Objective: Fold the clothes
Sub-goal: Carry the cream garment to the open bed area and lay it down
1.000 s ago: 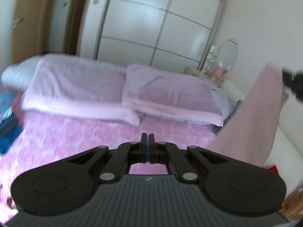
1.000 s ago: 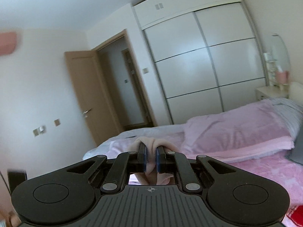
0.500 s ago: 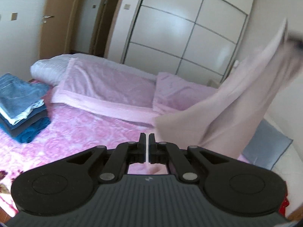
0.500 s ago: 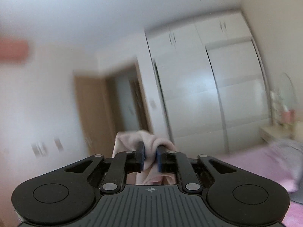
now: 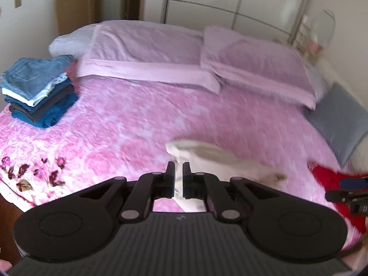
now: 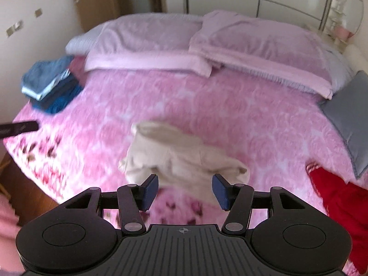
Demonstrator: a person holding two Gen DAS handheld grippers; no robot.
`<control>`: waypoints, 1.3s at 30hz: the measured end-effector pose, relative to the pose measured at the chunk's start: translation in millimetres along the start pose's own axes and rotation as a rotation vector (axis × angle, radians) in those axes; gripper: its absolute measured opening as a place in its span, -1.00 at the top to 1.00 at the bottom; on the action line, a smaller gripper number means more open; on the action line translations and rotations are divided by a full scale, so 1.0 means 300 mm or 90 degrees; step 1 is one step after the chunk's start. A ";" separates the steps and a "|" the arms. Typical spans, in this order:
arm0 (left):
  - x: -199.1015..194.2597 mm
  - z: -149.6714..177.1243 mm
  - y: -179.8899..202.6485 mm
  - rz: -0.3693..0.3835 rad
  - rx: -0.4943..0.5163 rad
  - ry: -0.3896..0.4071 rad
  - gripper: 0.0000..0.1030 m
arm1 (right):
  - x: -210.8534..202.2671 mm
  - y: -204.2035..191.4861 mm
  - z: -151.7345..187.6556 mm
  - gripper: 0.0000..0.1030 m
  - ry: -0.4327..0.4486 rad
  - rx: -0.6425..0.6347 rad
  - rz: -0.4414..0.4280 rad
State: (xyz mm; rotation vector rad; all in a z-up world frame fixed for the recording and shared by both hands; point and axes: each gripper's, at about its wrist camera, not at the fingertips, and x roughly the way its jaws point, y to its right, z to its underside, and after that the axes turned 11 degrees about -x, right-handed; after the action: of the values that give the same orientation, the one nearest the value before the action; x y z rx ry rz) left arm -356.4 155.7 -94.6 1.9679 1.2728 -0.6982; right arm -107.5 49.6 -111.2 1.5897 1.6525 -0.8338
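While the cream garment lies crumpled on the pink bed, the left claw nearly closed on its edge and the right claw spread wide above it, spreading it flat seems in hand; next, grip a corner.

Garment mid-bed — folded stack far left, 2 pillows behind.

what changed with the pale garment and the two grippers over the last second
The right gripper, shut on the cream garment and holding it high a second ago, has opened and let it go; the garment now lies crumpled on the pink bedspread. The left gripper, shut on nothing before, has closed on the garment's edge. The folded stack and pillows stayed put.
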 end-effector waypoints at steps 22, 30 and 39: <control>-0.250 0.403 0.181 -0.086 0.080 -0.047 0.44 | -0.216 -0.054 0.433 -0.08 -0.032 0.018 -0.028; -0.272 0.383 0.160 -0.086 0.077 -0.031 0.42 | -0.230 -0.070 0.410 -0.08 -0.013 0.005 -0.022; -0.171 0.278 0.086 -0.056 0.095 -0.038 0.41 | -0.173 -0.074 0.328 -0.08 -0.005 0.029 0.003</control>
State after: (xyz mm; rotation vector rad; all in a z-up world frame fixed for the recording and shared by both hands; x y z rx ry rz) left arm -357.8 54.8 -102.2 2.0023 1.3103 -0.9131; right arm -124.4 -61.9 -123.3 1.6191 1.6344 -0.8805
